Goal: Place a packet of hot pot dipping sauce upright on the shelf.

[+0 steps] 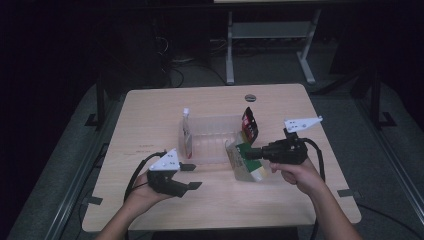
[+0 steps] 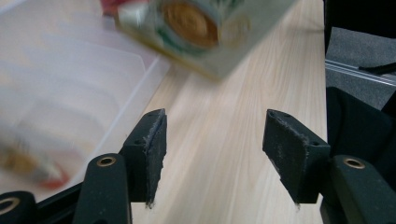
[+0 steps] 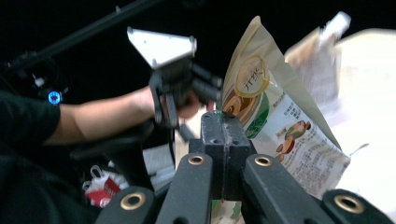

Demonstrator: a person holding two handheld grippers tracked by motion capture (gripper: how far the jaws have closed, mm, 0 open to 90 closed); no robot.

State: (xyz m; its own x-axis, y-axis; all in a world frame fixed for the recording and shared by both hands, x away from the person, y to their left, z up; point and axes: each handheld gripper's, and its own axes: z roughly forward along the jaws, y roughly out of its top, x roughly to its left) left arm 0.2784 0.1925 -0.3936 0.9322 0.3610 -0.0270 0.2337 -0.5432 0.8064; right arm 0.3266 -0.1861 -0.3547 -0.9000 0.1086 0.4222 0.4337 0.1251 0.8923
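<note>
From the high view, a pale wooden table [image 1: 150, 135] fills mid-frame in a dark room; at its centre a clear plastic bin [image 1: 212, 137] has a small pouch [image 1: 186, 135] leaning at its left wall. The right gripper [image 1: 250, 154] pinches a snack bag [image 1: 247, 162] right of the bin. The left gripper [image 1: 191, 176], lower left, stands spread and empty. In the left gripper view, bare tabletop lies between the spread jaws, the bin upper left. In the right gripper view, the jaws are pressed on the bag's edge.

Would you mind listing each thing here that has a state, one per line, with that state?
left gripper: open, nothing between its jaws.
right gripper: shut on the snack pouch's edge.
snack pouch: held, lifted beside the bin.
clear plastic bin: lidless, resting on the table.
white-capped pouch: standing at the bin's left end.
red packet: leaning at the bin's right end.
</note>
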